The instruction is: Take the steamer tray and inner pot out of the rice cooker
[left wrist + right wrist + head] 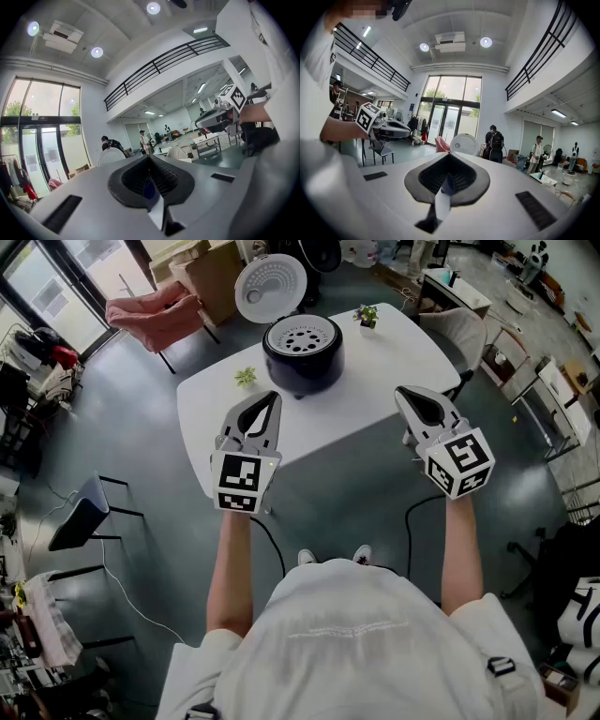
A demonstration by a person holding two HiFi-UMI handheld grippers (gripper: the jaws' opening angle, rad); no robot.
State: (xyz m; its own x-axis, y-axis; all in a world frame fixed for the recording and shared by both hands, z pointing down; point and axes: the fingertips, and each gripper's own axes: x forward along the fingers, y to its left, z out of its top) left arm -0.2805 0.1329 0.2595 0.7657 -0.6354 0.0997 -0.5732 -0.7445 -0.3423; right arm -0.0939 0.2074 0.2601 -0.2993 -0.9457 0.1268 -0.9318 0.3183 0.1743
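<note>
A high hall with a grey floor (122,437) and tall glazed doors (450,108) holds a white surface (384,381). Toward its far side sits the black rice cooker (302,367), its lid (270,287) raised and the steamer tray (302,337) on top. The left tongs (270,401) and right tongs (405,395) hover over the near edge, either side of the cooker and apart from it, both pressed together and empty.

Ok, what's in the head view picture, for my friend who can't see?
A person holds the left gripper and right gripper, both shut and empty, before a white table. On it stands a black rice cooker, lid open, its holed steamer tray showing, beside two small plants.
</note>
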